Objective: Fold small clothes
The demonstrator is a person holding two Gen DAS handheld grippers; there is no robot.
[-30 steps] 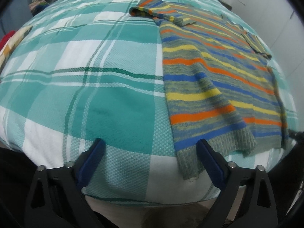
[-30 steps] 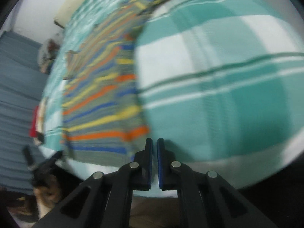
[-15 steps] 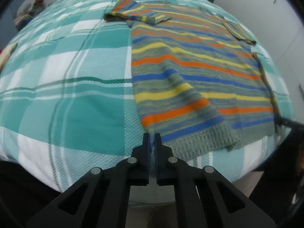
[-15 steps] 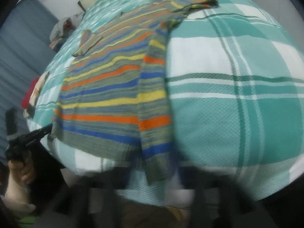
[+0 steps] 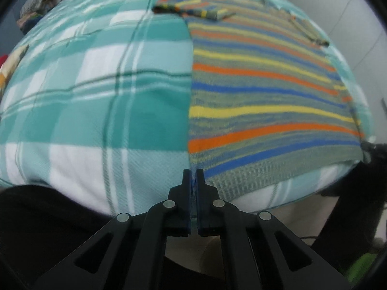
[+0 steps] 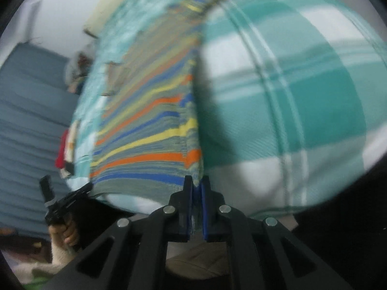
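**Sweater pinched at both hem corners: where the fold could slip**

Striped knitted sweater (image 5: 266,91), grey-green with orange, yellow and blue bands, lies flat on the teal-and-white checked bedspread (image 5: 96,96), its ribbed hem at the near edge of the bed and its collar end far away. My left gripper (image 5: 193,181) has its jaws pressed nearly together on the near left hem corner; a sliver of fabric seems to sit between them. My right gripper (image 6: 197,186) has its jaws pinching the near right hem corner, with knit visibly sandwiched between the blue pads.

As I judge the risks:
- The left grip looks thin. If it holds only the rib's outer edge, the corner could slide out once I lift.
- Either gripper may have caught bedspread along with knit, which would drag the cover up too.
- Uneven lifting would skew the fold, since this soft knit will stretch and sag between two points.
- The far left sleeve (image 5: 193,9) already lies folded across the body; a quick pull could flip it open.
- The right view is blurred, so I cannot confirm how deep that grip goes.

Count: one sweater, two grippers, one bedspread, one loose heap of coloured items (image 5: 36,7) at the far left.
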